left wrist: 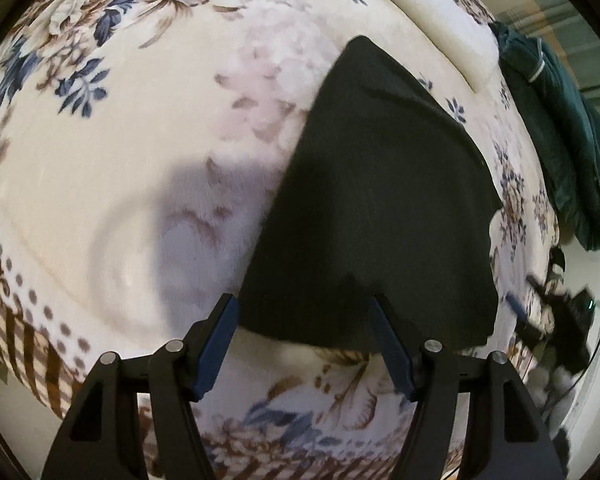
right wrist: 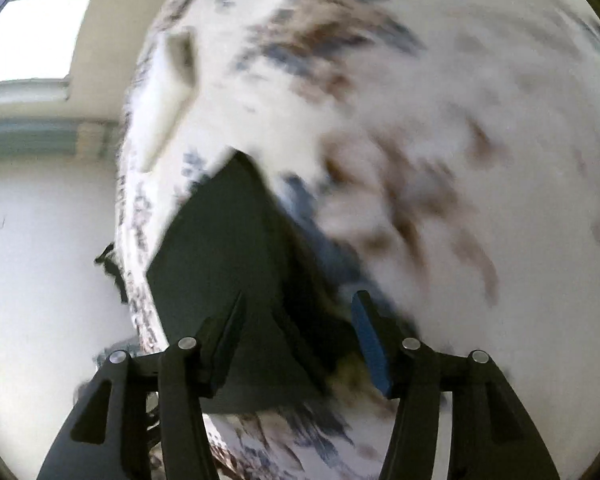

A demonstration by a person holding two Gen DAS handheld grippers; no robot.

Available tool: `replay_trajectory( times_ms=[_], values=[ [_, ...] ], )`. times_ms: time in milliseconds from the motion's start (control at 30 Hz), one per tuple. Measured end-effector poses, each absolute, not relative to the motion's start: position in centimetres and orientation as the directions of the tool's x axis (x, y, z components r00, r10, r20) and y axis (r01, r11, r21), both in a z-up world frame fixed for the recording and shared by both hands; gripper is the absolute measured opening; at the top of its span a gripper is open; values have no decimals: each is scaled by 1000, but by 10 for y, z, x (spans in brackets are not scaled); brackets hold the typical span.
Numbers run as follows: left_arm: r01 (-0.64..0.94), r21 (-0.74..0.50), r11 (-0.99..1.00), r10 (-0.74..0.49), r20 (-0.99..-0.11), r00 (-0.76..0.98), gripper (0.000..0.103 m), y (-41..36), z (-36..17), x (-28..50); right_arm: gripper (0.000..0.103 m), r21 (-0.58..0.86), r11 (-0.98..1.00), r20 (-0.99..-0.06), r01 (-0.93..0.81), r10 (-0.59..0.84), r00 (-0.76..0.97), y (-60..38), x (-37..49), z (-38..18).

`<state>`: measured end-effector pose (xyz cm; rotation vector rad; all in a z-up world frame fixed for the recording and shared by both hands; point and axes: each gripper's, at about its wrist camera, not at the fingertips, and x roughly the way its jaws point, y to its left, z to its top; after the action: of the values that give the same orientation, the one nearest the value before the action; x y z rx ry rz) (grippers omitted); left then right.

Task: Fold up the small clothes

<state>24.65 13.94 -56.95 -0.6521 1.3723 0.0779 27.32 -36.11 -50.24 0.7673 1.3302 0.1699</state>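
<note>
A: Where's the black cloth (left wrist: 380,208)?
B: Flat on the floral blanket (left wrist: 140,160), near its right edge; both the left gripper (left wrist: 304,300) and right gripper (right wrist: 300,300) hover with jaws wide, empty.
A: Handling?
B: Soft, light, limp; pinch a near corner.

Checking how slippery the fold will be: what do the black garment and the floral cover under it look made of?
Black garment: likely matte knit cotton, with soft, limp edges. Floral cover: seems plush fleece, with fuzzy nap and a faint sheen.
</note>
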Motion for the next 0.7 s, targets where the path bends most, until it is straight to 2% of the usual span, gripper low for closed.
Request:
replay_trajectory(
  times_ms=[200, 400, 433, 467, 500, 533, 567, 600, 700],
  values=[
    [-448, -404, 797, -283, -906, 314, 65, 157, -572, 286, 58, 575, 804, -818, 151, 560, 133, -328, 388, -540],
    [-412, -462, 785, -306, -868, 391, 65, 176, -596, 388, 58, 621, 779, -783, 87, 615, 93, -316, 416, -553],
    [-395, -482, 782, -328, -857, 398, 65, 177, -601, 404, 55, 613, 786, -789, 73, 608, 86, -312, 417, -553],
    [-376, -488, 787, -338, -853, 398, 65, 177, -605, 417, 45, 596, 800, -802, 61, 592, 78, -308, 415, -554],
    [-358, -481, 801, -336, -854, 397, 62, 174, -607, 427, 37, 597, 801, -802, 55, 592, 77, -305, 414, -556],
    [-331, -482, 811, -341, -849, 403, 50, 172, -607, 434, 24, 596, 801, -802, 51, 592, 75, -306, 412, -555],
    [-295, -475, 829, -340, -847, 408, 14, 166, -606, 442, 19, 596, 801, -802, 54, 591, 81, -307, 411, -555],
    [-281, -435, 855, -316, -868, 382, 14, 160, -606, 449, 16, 605, 794, -795, 56, 599, 96, -307, 411, -554],
    [-269, -430, 862, -305, -863, 402, 13, 159, -602, 449, 13, 601, 795, -797, 87, 586, 149, -306, 414, -550]
  ],
)
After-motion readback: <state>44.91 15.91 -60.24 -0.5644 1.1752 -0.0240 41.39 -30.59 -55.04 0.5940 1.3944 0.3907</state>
